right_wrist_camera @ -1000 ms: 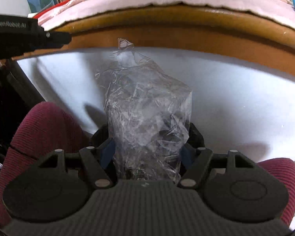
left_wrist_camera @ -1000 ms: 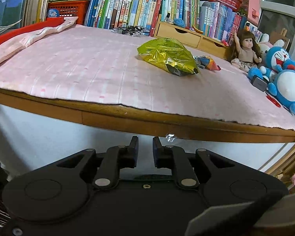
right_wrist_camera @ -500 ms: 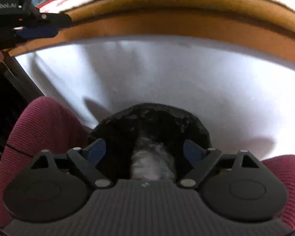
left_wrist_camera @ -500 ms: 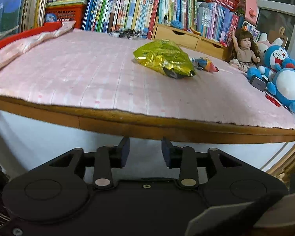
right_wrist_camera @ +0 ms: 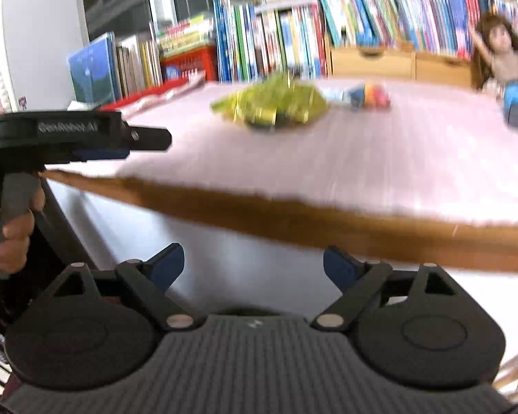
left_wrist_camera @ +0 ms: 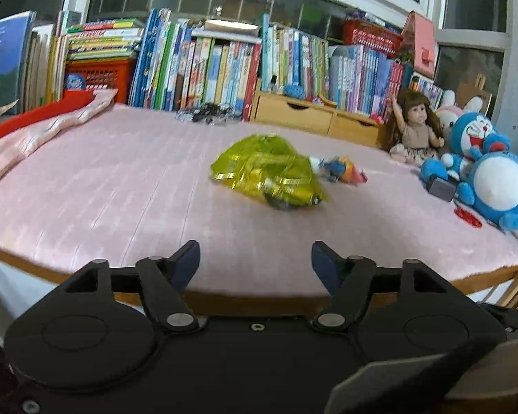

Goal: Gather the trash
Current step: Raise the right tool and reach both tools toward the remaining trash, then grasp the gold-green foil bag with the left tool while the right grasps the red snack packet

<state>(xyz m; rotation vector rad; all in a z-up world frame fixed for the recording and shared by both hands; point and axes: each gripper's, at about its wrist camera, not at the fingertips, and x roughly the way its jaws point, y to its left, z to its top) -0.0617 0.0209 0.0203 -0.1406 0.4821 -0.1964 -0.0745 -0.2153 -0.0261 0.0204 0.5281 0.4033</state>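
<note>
A crumpled yellow-green foil bag (left_wrist_camera: 269, 177) lies mid-table on the pink cloth (left_wrist_camera: 103, 189), and a small colourful wrapper (left_wrist_camera: 342, 172) sits just behind it to the right. My left gripper (left_wrist_camera: 255, 264) hovers at the table's front edge, open and empty. My right gripper (right_wrist_camera: 253, 269) is below the wooden table edge (right_wrist_camera: 293, 214), open with nothing between its fingers. The right wrist view is blurred; it shows the foil bag (right_wrist_camera: 272, 107), the wrapper (right_wrist_camera: 366, 96) and, at the left, the other gripper (right_wrist_camera: 86, 138) held by a hand (right_wrist_camera: 13, 238).
Rows of books (left_wrist_camera: 224, 65) and a wooden drawer unit (left_wrist_camera: 314, 117) line the back. A doll (left_wrist_camera: 414, 127), blue plush toys (left_wrist_camera: 490, 172) and a small dark box (left_wrist_camera: 440, 188) sit at the right. A folded pink and red cloth (left_wrist_camera: 34, 127) lies at the left.
My right gripper let go of the clear plastic bag into a dark bin, then rose toward the table edge. My left gripper opened wide and lifted above the tabletop.
</note>
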